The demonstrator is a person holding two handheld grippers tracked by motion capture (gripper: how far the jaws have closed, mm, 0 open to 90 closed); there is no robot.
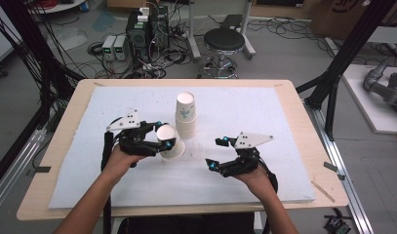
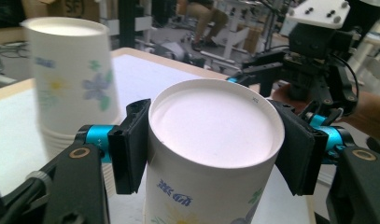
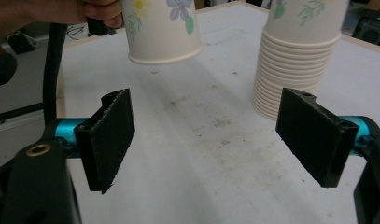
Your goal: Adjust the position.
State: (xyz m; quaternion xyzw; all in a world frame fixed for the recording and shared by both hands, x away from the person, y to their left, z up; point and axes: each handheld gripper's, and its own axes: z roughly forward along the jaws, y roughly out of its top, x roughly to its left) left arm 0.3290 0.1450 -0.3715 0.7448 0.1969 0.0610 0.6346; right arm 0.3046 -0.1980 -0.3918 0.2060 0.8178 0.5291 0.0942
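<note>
left tongs: clamped on a single paper cup, pads pressed against both sides near its closed base
paper cup: upside down, base up, flower print on the wall; held off the table, rim clear of the surface in the right gripper view; just left of the stack
cup stack: upside-down nested cups, stood on the white mat near the middle of the table; apart from the held cup
right tongs: wide open, nothing between the pads; sat right of the stack, low over the mat, aimed toward the cups
hands: one on each tool, forearms in from the near edge
</note>
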